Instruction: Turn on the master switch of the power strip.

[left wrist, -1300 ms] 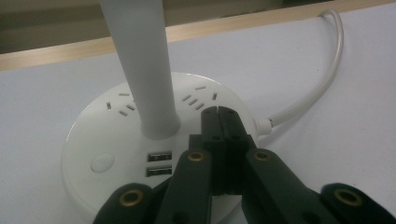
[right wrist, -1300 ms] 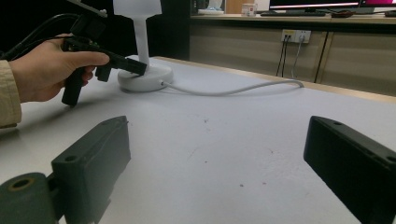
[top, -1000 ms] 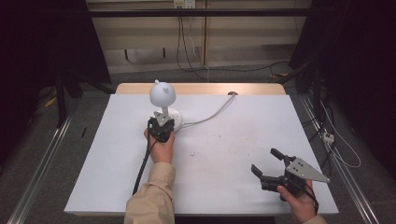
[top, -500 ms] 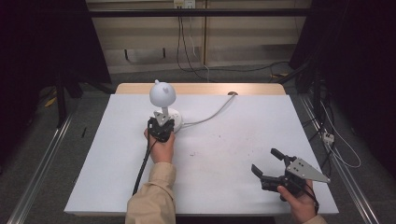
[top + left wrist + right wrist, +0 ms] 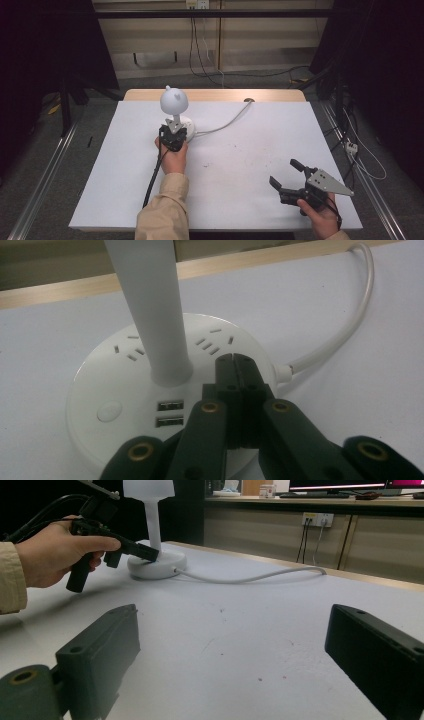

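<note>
A white desk lamp (image 5: 174, 102) with a round head stands on a round white base (image 5: 120, 390) at the table's far middle-left. The base carries sockets, two USB ports (image 5: 170, 413) and a round button (image 5: 109, 411). My left gripper (image 5: 234, 359) is shut, with its jaws pressed together and nothing between them, and its tip rests over the base just right of the lamp's stem (image 5: 155, 310). My right gripper (image 5: 284, 172) is open near the front right of the table, with bare tabletop between its jaws. The right gripper view has the lamp base (image 5: 157, 562) at far left.
A white cable (image 5: 227, 121) runs from the lamp base toward the table's far edge. The white table (image 5: 250, 150) has a wooden strip along the back. Cables and rails lie on the floor around it.
</note>
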`<state>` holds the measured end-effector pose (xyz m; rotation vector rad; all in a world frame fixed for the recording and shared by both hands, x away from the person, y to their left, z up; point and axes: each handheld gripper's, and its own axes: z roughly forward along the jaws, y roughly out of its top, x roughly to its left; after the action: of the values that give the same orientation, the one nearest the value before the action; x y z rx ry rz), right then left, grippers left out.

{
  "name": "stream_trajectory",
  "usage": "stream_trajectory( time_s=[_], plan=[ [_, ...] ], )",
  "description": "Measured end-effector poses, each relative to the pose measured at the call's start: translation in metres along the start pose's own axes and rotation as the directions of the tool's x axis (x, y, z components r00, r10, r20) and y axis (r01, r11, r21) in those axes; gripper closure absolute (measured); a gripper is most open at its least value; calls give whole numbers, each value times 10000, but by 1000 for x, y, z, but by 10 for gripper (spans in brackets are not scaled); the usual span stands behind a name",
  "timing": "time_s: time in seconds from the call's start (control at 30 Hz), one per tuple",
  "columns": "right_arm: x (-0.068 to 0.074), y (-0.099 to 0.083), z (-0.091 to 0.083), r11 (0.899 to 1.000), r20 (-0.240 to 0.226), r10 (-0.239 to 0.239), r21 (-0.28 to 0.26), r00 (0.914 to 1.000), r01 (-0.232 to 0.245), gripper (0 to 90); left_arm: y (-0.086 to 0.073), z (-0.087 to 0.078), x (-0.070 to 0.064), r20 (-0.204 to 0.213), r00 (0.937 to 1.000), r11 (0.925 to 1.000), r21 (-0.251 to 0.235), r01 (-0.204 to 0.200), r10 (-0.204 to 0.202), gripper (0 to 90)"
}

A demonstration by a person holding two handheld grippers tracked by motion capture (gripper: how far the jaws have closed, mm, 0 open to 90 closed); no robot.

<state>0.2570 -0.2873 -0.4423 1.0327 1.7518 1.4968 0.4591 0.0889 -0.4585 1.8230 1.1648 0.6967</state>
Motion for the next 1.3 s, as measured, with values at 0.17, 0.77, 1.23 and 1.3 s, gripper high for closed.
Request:
stream_trajectory(
  time_s=[0.17,0.77,1.23,1.3],
  plan=[
    [0,0,-1,10000,14,29,-8,10000,-29,69,0,0,0,-14,9999,9999,63,-115,115,900],
    [0,0,-2,10000,23,26,-14,10000,-26,69,3,1,-1,-83,9999,9994,343,-82,85,900],
    [-2,0,-3,10000,44,-12,-30,10000,13,68,6,0,-3,-69,10000,9988,495,32,-28,900],
    [-2,-1,-2,10000,67,54,-8,10000,-54,68,5,-1,-2,0,10000,9993,385,-22,22,900]
  ],
)
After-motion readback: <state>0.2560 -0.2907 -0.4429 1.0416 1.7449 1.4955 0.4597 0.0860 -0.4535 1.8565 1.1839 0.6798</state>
